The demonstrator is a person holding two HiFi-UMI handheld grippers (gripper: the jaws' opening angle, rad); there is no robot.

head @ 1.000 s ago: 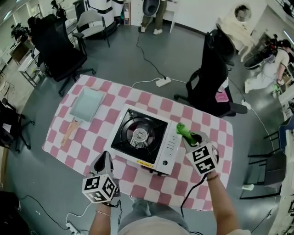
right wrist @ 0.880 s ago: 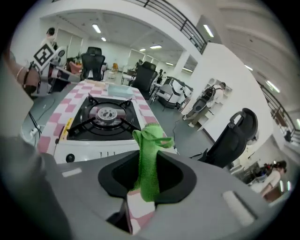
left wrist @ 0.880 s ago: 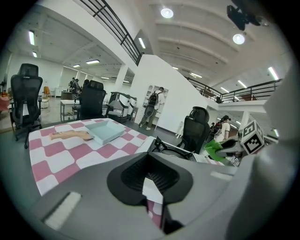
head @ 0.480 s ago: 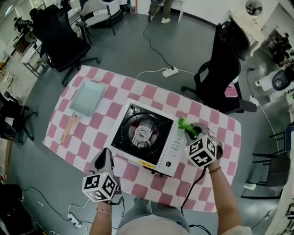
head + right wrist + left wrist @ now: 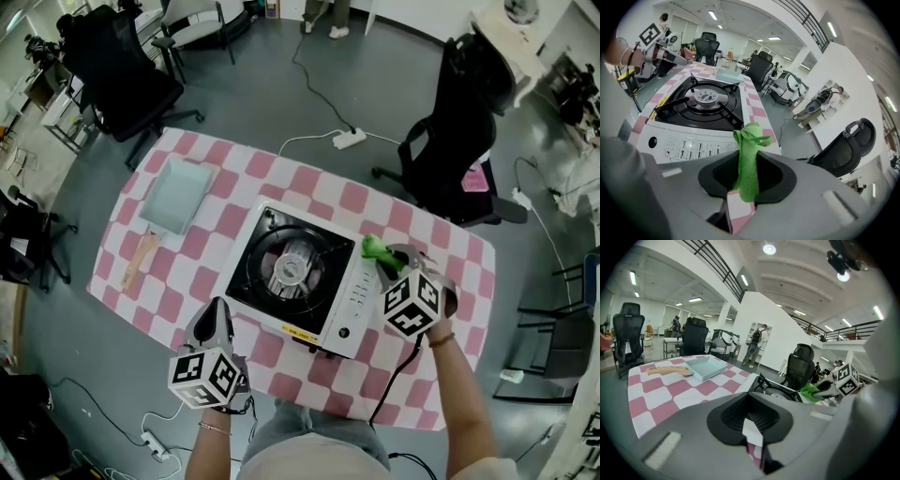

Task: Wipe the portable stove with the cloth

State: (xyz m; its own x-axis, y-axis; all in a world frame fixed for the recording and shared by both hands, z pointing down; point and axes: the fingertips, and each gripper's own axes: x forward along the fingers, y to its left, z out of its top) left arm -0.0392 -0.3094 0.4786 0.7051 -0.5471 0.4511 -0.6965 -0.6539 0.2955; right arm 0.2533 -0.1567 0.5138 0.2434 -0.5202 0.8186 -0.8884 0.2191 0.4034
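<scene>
The right gripper (image 5: 747, 180) is pinching the soft, limp cloth (image 5: 748, 150) by its bunched middle, with the stove (image 5: 701, 110) just ahead of it, while the left gripper (image 5: 752, 437) is sitting closed and empty.

I saw a bright, evenly lit hall. In the head view the floor (image 5: 281, 94) carried only faint, soft shadows. Ceiling lamps (image 5: 769, 248) glared white at twelve o'clock in the left gripper view, and strip lights (image 5: 715, 15) at eleven in the right gripper view. Both gripper views bowed hard at the rims, with black corners. The left gripper (image 5: 751, 427) body looked soft up close. The cloth (image 5: 747, 159) in the right gripper (image 5: 746, 180) showed sharp and vivid.
</scene>
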